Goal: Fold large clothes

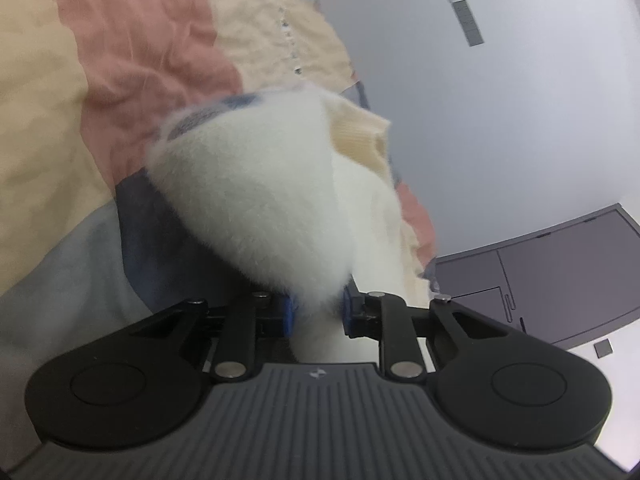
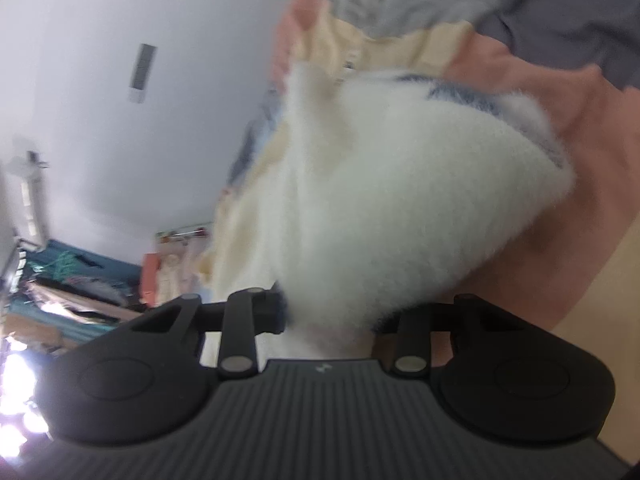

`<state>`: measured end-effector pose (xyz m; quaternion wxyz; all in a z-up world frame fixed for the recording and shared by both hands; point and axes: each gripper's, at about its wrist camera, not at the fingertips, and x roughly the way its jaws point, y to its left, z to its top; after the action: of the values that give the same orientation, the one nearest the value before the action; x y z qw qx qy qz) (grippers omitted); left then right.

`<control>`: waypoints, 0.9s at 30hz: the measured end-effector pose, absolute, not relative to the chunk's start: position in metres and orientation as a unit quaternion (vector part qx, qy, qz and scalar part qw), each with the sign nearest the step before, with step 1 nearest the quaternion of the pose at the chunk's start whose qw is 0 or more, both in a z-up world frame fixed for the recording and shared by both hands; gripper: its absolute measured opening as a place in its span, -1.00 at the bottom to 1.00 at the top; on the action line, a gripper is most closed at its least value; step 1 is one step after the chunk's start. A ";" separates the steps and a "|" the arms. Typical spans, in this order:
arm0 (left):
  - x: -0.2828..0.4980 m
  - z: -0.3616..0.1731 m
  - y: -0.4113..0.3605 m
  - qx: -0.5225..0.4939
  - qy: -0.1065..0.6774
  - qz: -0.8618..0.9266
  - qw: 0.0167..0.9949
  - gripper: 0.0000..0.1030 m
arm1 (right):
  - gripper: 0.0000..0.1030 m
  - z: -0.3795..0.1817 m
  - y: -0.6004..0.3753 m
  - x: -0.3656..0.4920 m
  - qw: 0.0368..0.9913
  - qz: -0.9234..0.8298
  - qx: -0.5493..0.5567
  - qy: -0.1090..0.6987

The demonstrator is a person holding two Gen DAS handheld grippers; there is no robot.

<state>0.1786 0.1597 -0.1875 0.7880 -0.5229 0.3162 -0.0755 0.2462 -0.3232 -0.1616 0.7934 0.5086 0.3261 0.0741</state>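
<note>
A fluffy white garment (image 1: 260,196) with blue markings near its far edge bulges up in front of the left wrist camera. My left gripper (image 1: 318,314) is shut on a bunch of it, blue pads pressing from both sides. In the right wrist view the same fluffy white garment (image 2: 400,208) fills the middle, with a cream ribbed part behind it. My right gripper (image 2: 330,318) is shut on a fold of it; the fabric hides the fingertips. Both views are blurred.
A bedspread (image 1: 132,52) in pink, beige, grey and dark blue patches lies under the garment. A white wall and a dark cabinet (image 1: 560,276) stand to the right in the left wrist view. Cluttered shelves (image 2: 80,292) sit far left in the right wrist view.
</note>
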 end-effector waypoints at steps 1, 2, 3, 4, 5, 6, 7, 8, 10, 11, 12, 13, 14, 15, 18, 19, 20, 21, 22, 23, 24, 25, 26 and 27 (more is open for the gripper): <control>0.174 -0.182 0.161 -0.522 0.317 -0.081 0.788 -0.52 | -0.24 -0.156 -0.324 0.243 0.797 0.083 0.506 0.318; 0.170 -0.174 0.162 -0.516 0.315 -0.089 0.792 -0.52 | -0.25 -0.149 -0.325 0.239 0.803 0.093 0.500 0.310; 0.165 -0.167 0.163 -0.509 0.310 -0.094 0.798 -0.53 | -0.25 -0.144 -0.325 0.237 0.809 0.102 0.494 0.303; 0.160 -0.159 0.164 -0.501 0.305 -0.098 0.804 -0.53 | -0.26 -0.137 -0.325 0.233 0.813 0.113 0.488 0.297; 0.155 -0.151 0.164 -0.496 0.300 -0.099 0.809 -0.53 | -0.26 -0.132 -0.324 0.229 0.815 0.121 0.484 0.294; 0.148 -0.142 0.164 -0.488 0.293 -0.101 0.816 -0.53 | -0.26 -0.127 -0.324 0.226 0.817 0.127 0.481 0.293; 0.141 -0.135 0.164 -0.484 0.288 -0.103 0.820 -0.53 | -0.26 -0.122 -0.324 0.221 0.818 0.132 0.479 0.292; 0.132 -0.129 0.164 -0.481 0.284 -0.105 0.823 -0.53 | -0.26 -0.118 -0.324 0.219 0.815 0.135 0.481 0.292; 0.114 -0.121 0.164 -0.479 0.281 -0.108 0.825 -0.53 | -0.26 -0.111 -0.326 0.208 0.812 0.142 0.482 0.295; 0.103 -0.118 0.165 -0.479 0.283 -0.108 0.824 -0.53 | -0.26 -0.108 -0.328 0.201 0.812 0.145 0.481 0.299; 0.096 -0.116 0.166 -0.482 0.286 -0.109 0.821 -0.53 | -0.25 -0.107 -0.330 0.195 0.808 0.147 0.484 0.302; 0.087 -0.114 0.168 -0.483 0.288 -0.112 0.819 -0.52 | -0.25 -0.106 -0.332 0.189 0.800 0.152 0.493 0.305; 0.078 -0.111 0.172 -0.485 0.290 -0.116 0.817 -0.52 | -0.25 -0.106 -0.335 0.185 0.795 0.158 0.499 0.307; 0.072 -0.110 0.173 -0.487 0.292 -0.120 0.814 -0.52 | -0.25 -0.106 -0.337 0.180 0.791 0.165 0.500 0.312; 0.050 -0.105 0.175 -0.488 0.299 -0.130 0.809 -0.52 | -0.25 -0.103 -0.339 0.164 0.788 0.172 0.494 0.325; 0.045 -0.104 0.175 -0.485 0.302 -0.132 0.810 -0.52 | -0.25 -0.104 -0.339 0.158 0.789 0.171 0.492 0.325; 0.041 -0.103 0.174 -0.481 0.304 -0.130 0.812 -0.52 | -0.25 -0.105 -0.339 0.151 0.791 0.169 0.491 0.325; 0.036 -0.104 0.174 -0.481 0.306 -0.129 0.811 -0.51 | -0.25 -0.108 -0.339 0.148 0.790 0.168 0.491 0.327; 0.035 -0.104 0.174 -0.478 0.307 -0.131 0.813 -0.50 | -0.24 -0.110 -0.339 0.145 0.789 0.165 0.493 0.328; 0.034 -0.106 0.173 -0.473 0.308 -0.132 0.814 -0.50 | -0.24 -0.113 -0.339 0.142 0.788 0.161 0.496 0.327; 0.036 -0.108 0.173 -0.477 0.310 -0.129 0.812 -0.49 | -0.24 -0.115 -0.338 0.141 0.788 0.158 0.498 0.327; 0.039 -0.108 0.173 -0.476 0.311 -0.127 0.813 -0.49 | -0.24 -0.116 -0.337 0.143 0.787 0.157 0.499 0.326; 0.040 -0.107 0.172 -0.472 0.311 -0.127 0.815 -0.49 | -0.23 -0.115 -0.335 0.145 0.789 0.155 0.497 0.326; 0.042 -0.106 0.172 -0.471 0.310 -0.128 0.816 -0.49 | -0.23 -0.114 -0.335 0.143 0.792 0.154 0.494 0.324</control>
<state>0.0419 0.1719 -0.1063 0.8159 -0.4708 0.3104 -0.1276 0.1427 -0.3352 -0.1143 0.7916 0.4945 0.3243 0.1541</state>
